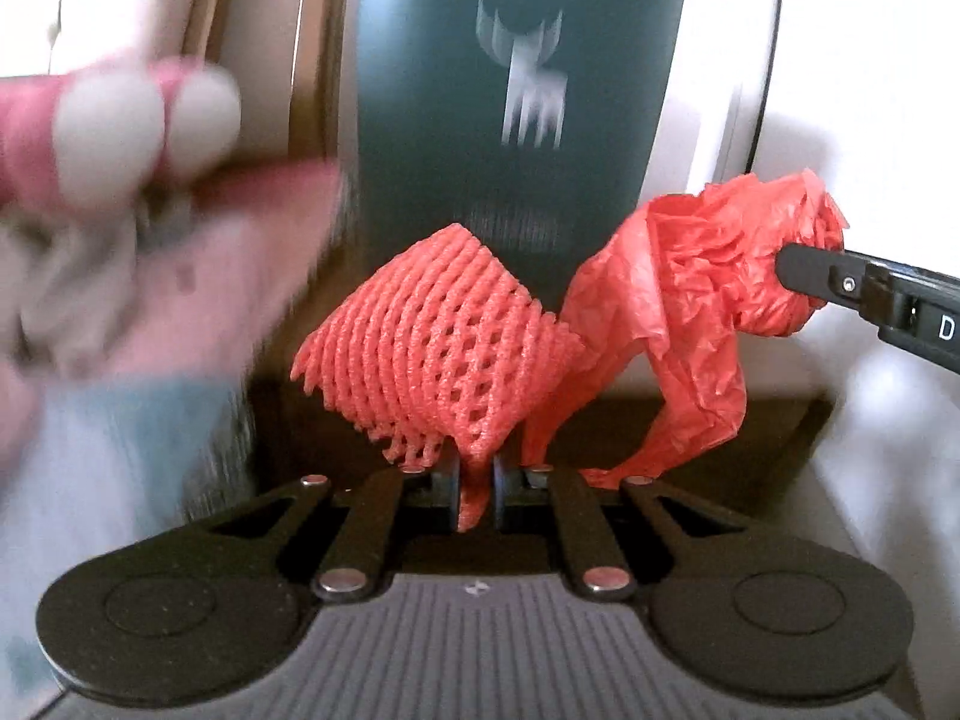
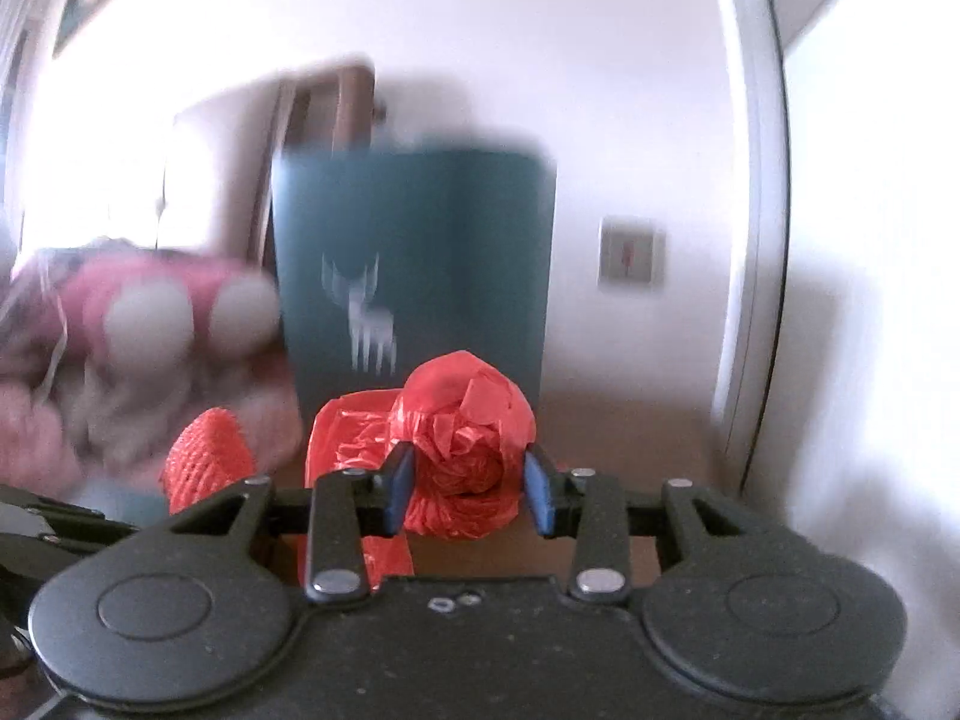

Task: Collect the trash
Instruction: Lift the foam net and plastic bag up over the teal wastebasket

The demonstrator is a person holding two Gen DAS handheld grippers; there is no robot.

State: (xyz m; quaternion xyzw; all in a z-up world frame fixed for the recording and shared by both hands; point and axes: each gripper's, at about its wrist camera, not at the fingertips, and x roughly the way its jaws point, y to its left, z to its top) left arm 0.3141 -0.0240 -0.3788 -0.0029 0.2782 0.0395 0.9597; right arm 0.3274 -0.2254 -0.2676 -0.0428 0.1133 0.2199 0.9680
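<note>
Red foam net [image 1: 438,348], centre frame, is clenched with a bag [image 1: 690,324] corner in the left gripper [image 1: 477,492], while the right gripper [image 2: 468,486] jaws straddle the bag's wad unclosed, so pulling apart could tear it.

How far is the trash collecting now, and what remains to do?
Already done: both pieces are picked up. In hand: the left gripper is shut on the red foam net together with a tail of the red plastic bag; the right gripper brackets the bag's crumpled bunch. Left: dropping them into the green bin behind, whose inside is not visible.
</note>
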